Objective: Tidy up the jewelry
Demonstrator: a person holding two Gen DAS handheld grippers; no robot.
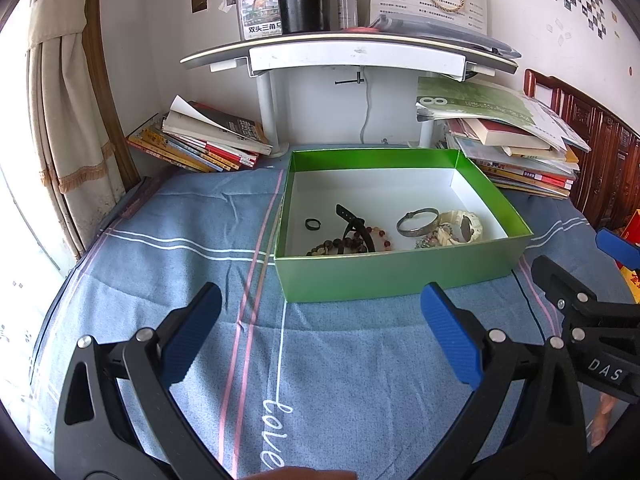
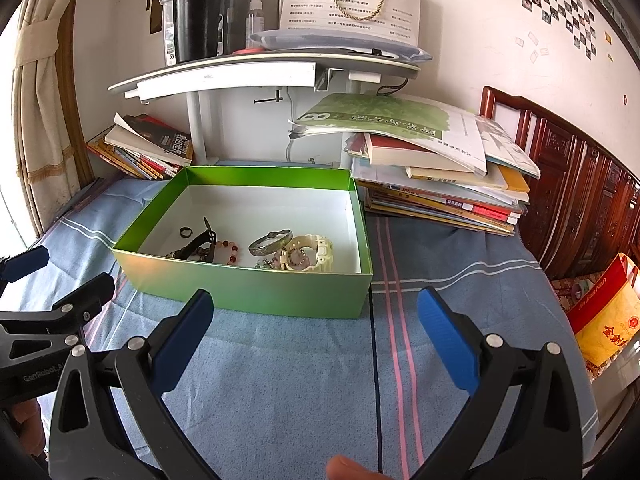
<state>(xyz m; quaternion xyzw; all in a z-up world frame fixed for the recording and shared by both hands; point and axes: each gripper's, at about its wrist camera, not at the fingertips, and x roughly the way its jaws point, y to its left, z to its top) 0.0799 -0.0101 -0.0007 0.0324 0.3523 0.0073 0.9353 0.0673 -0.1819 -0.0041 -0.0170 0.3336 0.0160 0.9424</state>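
Both grippers hang over the blue cloth (image 1: 192, 216), near side of the green box (image 1: 400, 276). Left gripper (image 1: 320, 312) jaws spread wide, holding nothing. Right gripper (image 2: 316, 312) likewise wide apart and empty. Jewelry sits inside the box by its near wall: dark ring (image 1: 313, 223) left, black strap (image 1: 352, 222), bead bracelets (image 2: 228, 251), silver bangle (image 1: 418, 222), cream watch (image 1: 464, 227) right. Book stacks (image 2: 440, 184) far behind.

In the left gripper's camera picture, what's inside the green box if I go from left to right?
Small dark ring → black strap lying over the dark bead bracelet → silver bangle → cream watch. All lie inside the green box; the reddish beads and tangled bits between them overlap too much to place.
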